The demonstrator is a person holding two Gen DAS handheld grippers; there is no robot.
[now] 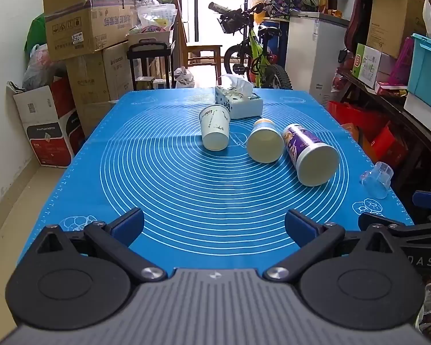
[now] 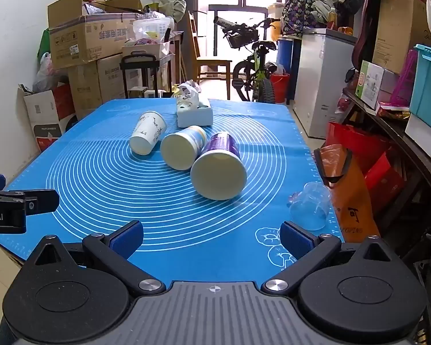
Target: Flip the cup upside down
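Three paper cups lie on their sides on the blue mat (image 1: 186,189), bases toward me: a white one (image 1: 215,130) (image 2: 148,137), a yellow-banded one (image 1: 265,141) (image 2: 183,147) and a purple one (image 1: 311,155) (image 2: 219,166). A clear plastic cup (image 1: 376,179) (image 2: 311,207) sits at the mat's right edge. My left gripper (image 1: 214,225) is open and empty above the mat's near edge. My right gripper (image 2: 211,237) is open and empty, to the right of the left one, with the clear cup just past its right finger.
A tissue box (image 1: 240,102) (image 2: 194,112) stands behind the cups. Cardboard boxes (image 1: 86,28) are stacked at the left. A bicycle (image 1: 255,54) and a white freezer (image 1: 313,54) stand behind the table. Shelves with boxes (image 1: 388,66) line the right.
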